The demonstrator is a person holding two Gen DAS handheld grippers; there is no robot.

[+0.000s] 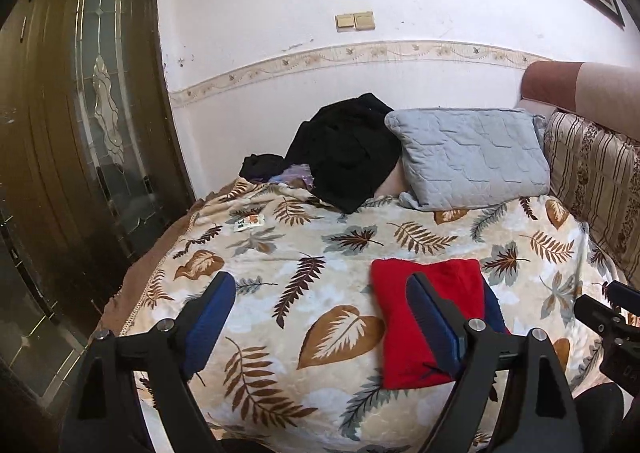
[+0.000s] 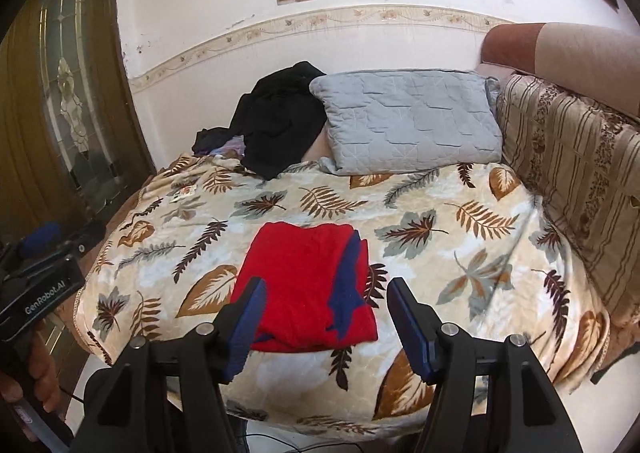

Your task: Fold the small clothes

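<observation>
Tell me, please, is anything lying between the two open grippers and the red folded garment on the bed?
Nothing visible does. Only bare leaf-print blanket lies around the red garment; the left gripper and right gripper are open and empty.

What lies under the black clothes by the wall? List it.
Under the black clothes a bit of purple cloth pokes out, with the leaf blanket below. Anything deeper is covered.

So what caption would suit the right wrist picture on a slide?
Right gripper open above a folded red garment on the leaf-print blanket.
</observation>
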